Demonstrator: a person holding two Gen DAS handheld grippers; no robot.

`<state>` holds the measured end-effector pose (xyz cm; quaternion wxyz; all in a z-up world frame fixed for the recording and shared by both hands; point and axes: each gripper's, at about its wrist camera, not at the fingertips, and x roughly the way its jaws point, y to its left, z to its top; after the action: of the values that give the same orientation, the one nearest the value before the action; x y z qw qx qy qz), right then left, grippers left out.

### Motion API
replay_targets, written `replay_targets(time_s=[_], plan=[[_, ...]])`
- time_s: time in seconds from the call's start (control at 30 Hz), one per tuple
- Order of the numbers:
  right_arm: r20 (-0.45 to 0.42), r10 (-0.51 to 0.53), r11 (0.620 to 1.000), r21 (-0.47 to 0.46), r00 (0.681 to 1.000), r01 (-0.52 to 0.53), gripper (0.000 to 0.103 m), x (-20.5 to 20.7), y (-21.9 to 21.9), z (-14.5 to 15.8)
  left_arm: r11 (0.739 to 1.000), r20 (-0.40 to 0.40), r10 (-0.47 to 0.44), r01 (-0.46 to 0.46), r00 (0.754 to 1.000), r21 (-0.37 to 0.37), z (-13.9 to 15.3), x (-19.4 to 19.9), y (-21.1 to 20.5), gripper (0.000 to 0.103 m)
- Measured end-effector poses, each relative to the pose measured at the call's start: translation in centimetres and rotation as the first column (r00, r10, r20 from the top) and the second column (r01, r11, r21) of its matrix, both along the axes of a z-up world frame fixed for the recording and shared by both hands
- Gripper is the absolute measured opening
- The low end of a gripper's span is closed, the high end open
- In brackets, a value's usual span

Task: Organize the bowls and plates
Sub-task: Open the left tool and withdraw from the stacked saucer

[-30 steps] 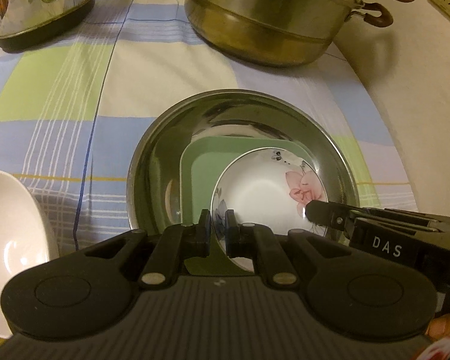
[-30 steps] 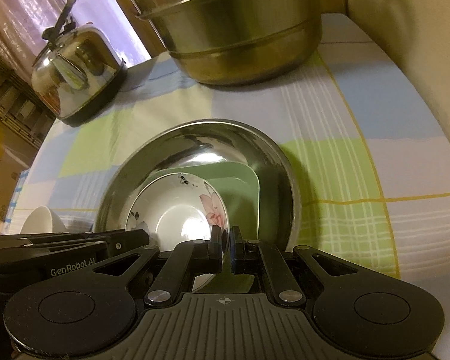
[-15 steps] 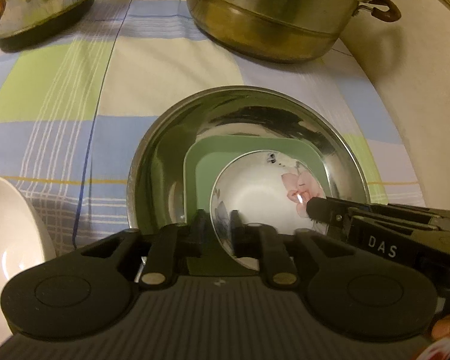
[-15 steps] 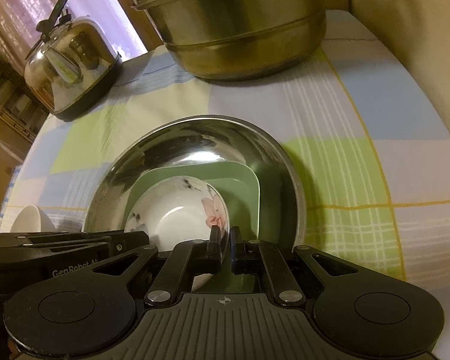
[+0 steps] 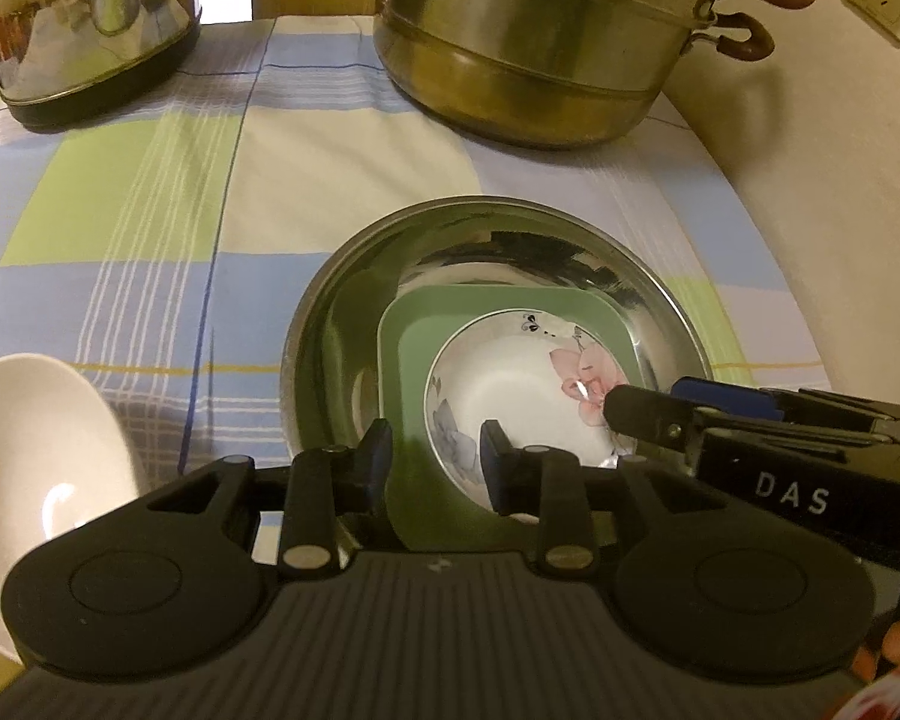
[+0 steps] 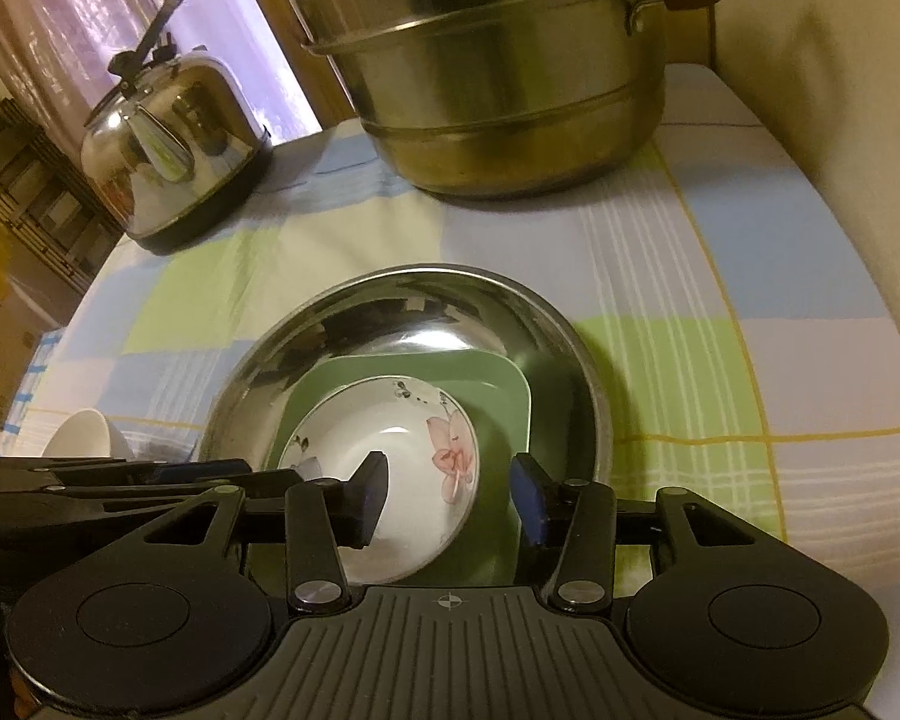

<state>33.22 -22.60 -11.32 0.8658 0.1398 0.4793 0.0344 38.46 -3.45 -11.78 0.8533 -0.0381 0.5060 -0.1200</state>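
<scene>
Behind steel basin (image 5: 330, 324): steamer pot (image 5: 534, 54), kettle (image 5: 84, 24); white bowl (image 5: 36, 456) left.

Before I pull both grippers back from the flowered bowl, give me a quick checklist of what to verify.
1. Left gripper let go: ok. Its jaws have just been opening; the bowl rim sits between them with a gap on each side.
2. Right gripper let go: ok. Jaws have just been opening, pads clear of the rim.
3. Flowered bowl seated inside the green square plate: ok.
4. Green plate inside the steel basin: ok, though it leans against the basin wall.
5. Flowered bowl sitting level: cannot tell.
6. White bowl put away: not ok, it sits outside the basin on the tablecloth.
</scene>
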Motion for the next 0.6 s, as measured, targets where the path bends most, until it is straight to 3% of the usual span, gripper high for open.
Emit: replay_targets(time_s=[0.33, 0.6], plan=[[0.052, 0.004, 1.0, 0.002, 0.999, -0.005, 0.055, -3.7, -0.2, 2.3, 1.0, 0.044, 0.02, -0.02, 0.999, -0.014, 2.6, -3.5, 0.4, 0.032], [0.093, 0.033, 0.999, -0.008, 0.995, -0.032, 0.059, -8.1, 0.2, 4.8, 0.999, 0.08, 0.048, -0.047, 0.996, -0.015, 5.0, -8.8, 0.7, 0.036]])
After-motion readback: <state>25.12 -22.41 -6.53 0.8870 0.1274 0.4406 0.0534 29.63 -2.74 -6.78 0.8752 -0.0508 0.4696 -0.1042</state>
